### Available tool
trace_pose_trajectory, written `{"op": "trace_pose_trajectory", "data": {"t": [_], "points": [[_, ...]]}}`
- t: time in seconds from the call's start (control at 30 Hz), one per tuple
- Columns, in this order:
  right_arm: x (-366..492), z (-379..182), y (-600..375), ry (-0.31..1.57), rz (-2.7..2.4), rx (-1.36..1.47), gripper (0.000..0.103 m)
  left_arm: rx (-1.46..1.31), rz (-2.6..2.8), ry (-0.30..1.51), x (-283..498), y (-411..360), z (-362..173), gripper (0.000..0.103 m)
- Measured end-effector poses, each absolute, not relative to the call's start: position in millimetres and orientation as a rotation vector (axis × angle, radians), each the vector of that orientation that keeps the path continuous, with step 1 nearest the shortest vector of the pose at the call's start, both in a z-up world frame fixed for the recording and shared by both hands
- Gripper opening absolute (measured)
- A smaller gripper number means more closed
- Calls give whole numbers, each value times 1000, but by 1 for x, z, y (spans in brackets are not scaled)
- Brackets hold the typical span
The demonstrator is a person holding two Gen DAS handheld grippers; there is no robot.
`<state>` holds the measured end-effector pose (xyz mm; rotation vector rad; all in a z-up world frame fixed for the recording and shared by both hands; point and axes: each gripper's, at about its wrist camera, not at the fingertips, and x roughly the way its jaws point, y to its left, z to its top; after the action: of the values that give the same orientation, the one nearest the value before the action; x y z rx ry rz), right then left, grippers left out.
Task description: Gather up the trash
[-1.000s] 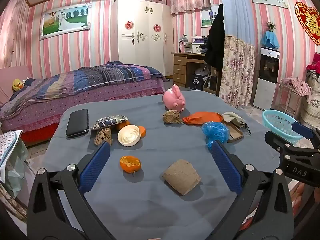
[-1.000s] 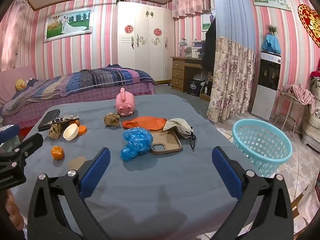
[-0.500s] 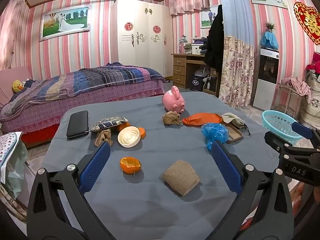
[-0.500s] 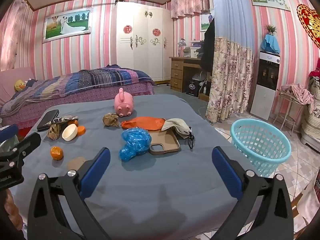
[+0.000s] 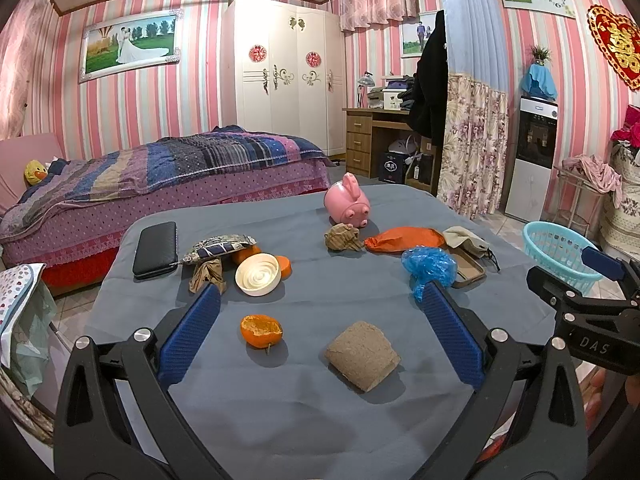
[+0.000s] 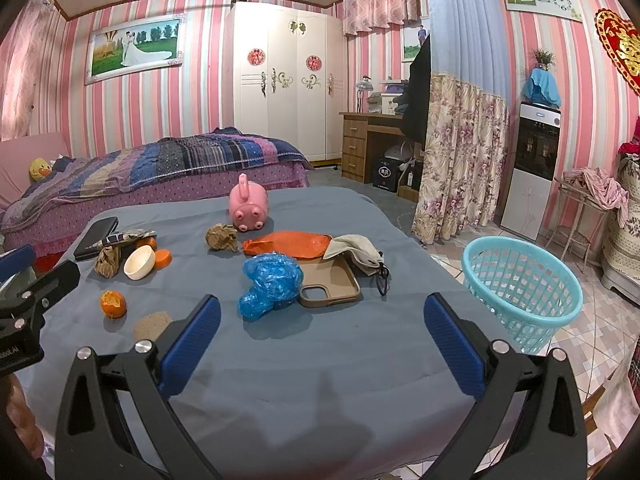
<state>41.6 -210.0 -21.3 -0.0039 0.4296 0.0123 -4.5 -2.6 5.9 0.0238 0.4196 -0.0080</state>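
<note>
On the blue-grey table (image 5: 320,412) lie a bitten orange (image 5: 261,330), a brown paper wad (image 5: 362,355), a crumpled blue plastic bag (image 5: 429,266), an orange wrapper (image 5: 404,239) and a crumpled brown paper ball (image 5: 342,237). My left gripper (image 5: 318,322) is open and empty above the near edge, with the orange and the wad between its fingers. My right gripper (image 6: 320,330) is open and empty, just short of the blue bag (image 6: 272,282). A turquoise basket (image 6: 520,286) stands on the floor to the right of the table.
Also on the table are a pink pig toy (image 5: 347,203), a black phone (image 5: 155,249), a cream bowl (image 5: 257,274), a patterned pouch (image 5: 218,245), a brown phone case (image 6: 330,286) and a beige cloth (image 6: 354,252). A bed (image 5: 160,176) stands behind.
</note>
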Motion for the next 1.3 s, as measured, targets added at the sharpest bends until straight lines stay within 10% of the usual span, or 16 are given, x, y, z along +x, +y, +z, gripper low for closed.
{"op": "trace_pose_trajectory", "data": {"t": [1.3], "points": [[41,-25,-207,436,12,1,99,25,-10,411,-9,1,12,98]]}}
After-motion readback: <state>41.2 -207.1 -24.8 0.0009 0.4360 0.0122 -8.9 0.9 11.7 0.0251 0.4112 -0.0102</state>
